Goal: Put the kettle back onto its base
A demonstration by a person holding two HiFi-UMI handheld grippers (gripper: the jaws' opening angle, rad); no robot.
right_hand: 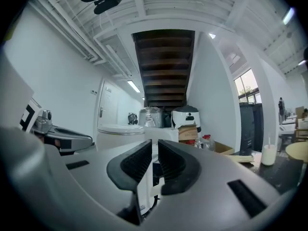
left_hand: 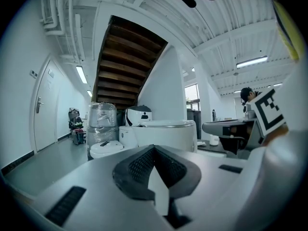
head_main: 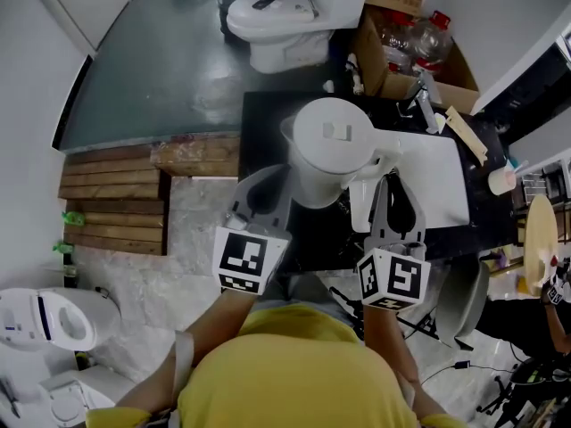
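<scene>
Dark bench [head_main: 268,119] under both tools. Grey floor and white toilet [head_main: 281,16] beyond it, cardboard box [head_main: 406,65] of bottles off to the far right.

Right gripper [right_hand: 154,146]: jaws nearly together, only a narrow slot left, clamped on the white handle [right_hand: 148,177] of the kettle [head_main: 326,150]. Ribbed pads flat against both sides of the handle. Pointing level and away from the person, marker cube at the rear over the hand. Kettle body just ahead and to the left of these jaws, upright, lid down, spout facing left in the head view.

Left gripper [left_hand: 154,148]: jaws together, pad tips meeting in a point, nothing gripped. Kettle body straight ahead of the tips and close; cannot tell if touching. Pointing close to level, parallel to the right one and just beside it.

Kettle over the bench, near its front edge; cannot tell from any view whether resting or lifted.

White slab [head_main: 437,172] on the bench to the right of the right jaws. Cup [head_main: 501,180] farther right of those jaws, well apart. Wooden pallet [head_main: 116,199] on the floor left of the left jaws. Yellow shirt [head_main: 294,364] behind both cubes.
</scene>
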